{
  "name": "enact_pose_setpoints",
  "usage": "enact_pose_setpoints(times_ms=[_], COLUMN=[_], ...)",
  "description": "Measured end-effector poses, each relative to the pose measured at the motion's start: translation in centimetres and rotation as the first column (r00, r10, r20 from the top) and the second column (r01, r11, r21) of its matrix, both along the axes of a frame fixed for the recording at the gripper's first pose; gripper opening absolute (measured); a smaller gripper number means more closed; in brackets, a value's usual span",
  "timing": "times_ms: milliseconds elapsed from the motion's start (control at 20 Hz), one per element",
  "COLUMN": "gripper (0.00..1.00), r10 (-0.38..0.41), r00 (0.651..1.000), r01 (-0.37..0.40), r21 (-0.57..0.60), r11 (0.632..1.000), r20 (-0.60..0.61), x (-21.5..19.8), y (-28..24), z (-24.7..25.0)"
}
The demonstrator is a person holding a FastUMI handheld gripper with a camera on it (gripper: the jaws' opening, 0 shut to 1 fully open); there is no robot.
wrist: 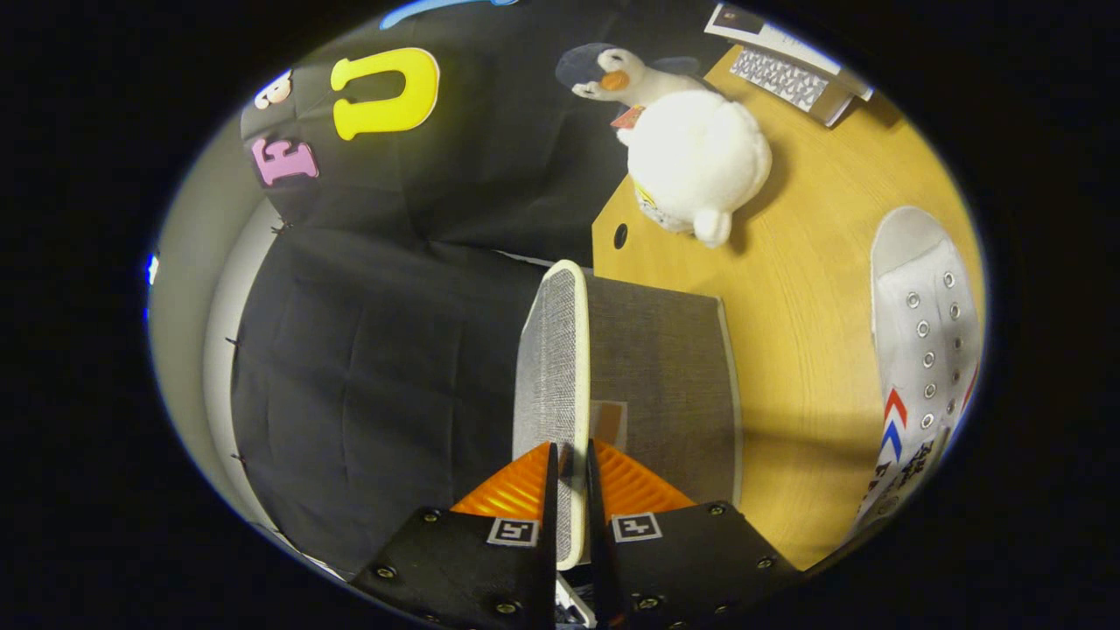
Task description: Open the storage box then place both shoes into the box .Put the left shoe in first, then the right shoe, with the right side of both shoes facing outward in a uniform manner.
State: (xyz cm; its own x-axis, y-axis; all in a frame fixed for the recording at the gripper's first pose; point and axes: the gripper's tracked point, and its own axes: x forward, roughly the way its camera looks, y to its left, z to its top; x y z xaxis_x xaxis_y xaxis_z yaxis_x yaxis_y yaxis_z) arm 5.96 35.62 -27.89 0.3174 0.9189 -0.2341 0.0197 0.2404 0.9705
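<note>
We had the lid [553, 385] of the storage box [665, 385] pinched edge-on in the gripper [570, 459], both fingers pressed against its pale rim, one on either face, so the tool was clamped on the lid rather than hanging slack. The lid stood swung up off the grey fabric box, its woven panel turned towards the dark booth cloth and its thin edge running straight away from the fingers. That, we judged, was why the whole view was rolled over: the hand had turned with the lid to carry it through its arc.

The box itself sat just beyond the fingers on the wooden table [814, 367], close to the table's edge, its grey side towards us. How wide the mouth stood, we could not tell from here.

Off beyond the box, well apart from the fingers, one white shoe [923, 350] lay on the table with its eyelets and a red-and-blue chevron showing. Which foot it belonged to we could not make out. A plush penguin [691, 149] sat farther back, near a box with a patterned marker [792, 74].

We reckoned this was step one of the task, with no shoe packed yet. The pinch was narrow, so a slip seemed the risk.
</note>
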Motion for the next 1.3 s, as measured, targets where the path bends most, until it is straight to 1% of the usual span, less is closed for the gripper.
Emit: enact_pose_setpoints(times_ms=[100,250,300,450,550,650,750,850,900,1000,1050,1100,1150,1200,1250,1300], gripper=[0.16,0.16,0.16,0.16,0.16,0.16,0.16,0.16,0.16,0.16,0.16,0.16,0.29,0.32,0.32,0.31], r10=[0.035,0.074,0.092,0.149,0.167,0.172,0.186,0.168,0.157,0.156,0.160,0.161,0.164,0.164,0.170,0.179], r00=[0.999,0.993,0.989,0.976,0.975,0.972,0.971,0.978,0.980,0.981,0.980,0.979,0.980,0.981,0.979,0.978], r01=[-0.035,-0.076,-0.093,-0.133,-0.152,-0.156,-0.159,-0.145,-0.131,-0.117,-0.117,-0.121,-0.128,-0.133,-0.141,-0.148], r21=[0.004,0.015,0.002,-0.103,-0.111,-0.112,-0.179,-0.177,-0.202,-0.286,-0.301,-0.290,-0.272,-0.252,-0.234,-0.240], r11=[0.999,0.997,0.996,0.986,0.982,0.981,0.971,0.974,0.971,0.951,0.947,0.949,0.954,0.958,0.962,0.959], r20=[0.034,0.088,0.112,0.160,0.146,0.157,0.149,0.125,0.119,0.118,0.122,0.122,0.113,0.105,0.110,0.110], x=[-0.1,-0.4,-0.5,-1.1,-1.2,-1.2,-1.1,-0.9,-0.5,-0.2,-0.4,-0.3,-0.4,-0.3,-0.2,-0.1], y=[0.3,1.1,1.5,2.3,3.1,3.6,3.4,3.4,3.2,2.0,1.8,1.9,2.2,2.5,2.9,3.2], z=[0.7,3.4,3.9,2.9,3.1,3.8,2.2,1.9,1.4,0.1,-0.3,-0.2,0.1,0.4,0.6,0.4])
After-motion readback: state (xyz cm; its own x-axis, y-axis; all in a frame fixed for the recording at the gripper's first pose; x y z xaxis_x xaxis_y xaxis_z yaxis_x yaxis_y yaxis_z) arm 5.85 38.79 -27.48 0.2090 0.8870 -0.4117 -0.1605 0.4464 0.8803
